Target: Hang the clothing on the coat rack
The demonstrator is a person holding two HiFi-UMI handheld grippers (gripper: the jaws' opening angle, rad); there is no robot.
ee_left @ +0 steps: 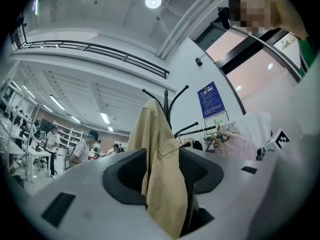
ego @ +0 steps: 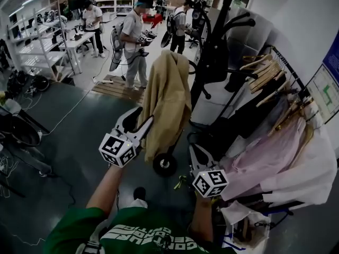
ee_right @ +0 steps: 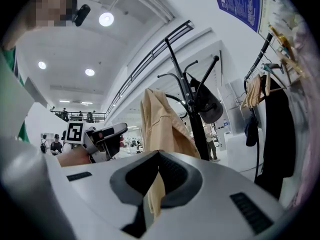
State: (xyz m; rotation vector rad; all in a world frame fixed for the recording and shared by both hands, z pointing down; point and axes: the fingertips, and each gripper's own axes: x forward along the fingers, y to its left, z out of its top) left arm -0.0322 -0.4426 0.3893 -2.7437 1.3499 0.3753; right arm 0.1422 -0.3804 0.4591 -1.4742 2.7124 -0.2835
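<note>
A tan jacket (ego: 168,102) hangs limp, draped over the black coat rack (ego: 221,20).

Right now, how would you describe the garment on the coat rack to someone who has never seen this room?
Find the black coat rack in the middle, left of the rail of pink and white clothes. The jacket hangs on it, left of the pole. It is the only beige garment; its neighbours are pink, white or black.

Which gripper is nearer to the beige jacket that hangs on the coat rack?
Left. The left gripper is at the lower left edge of the beige jacket, cloth between its jaws; the right gripper is apart, lower right.
</note>
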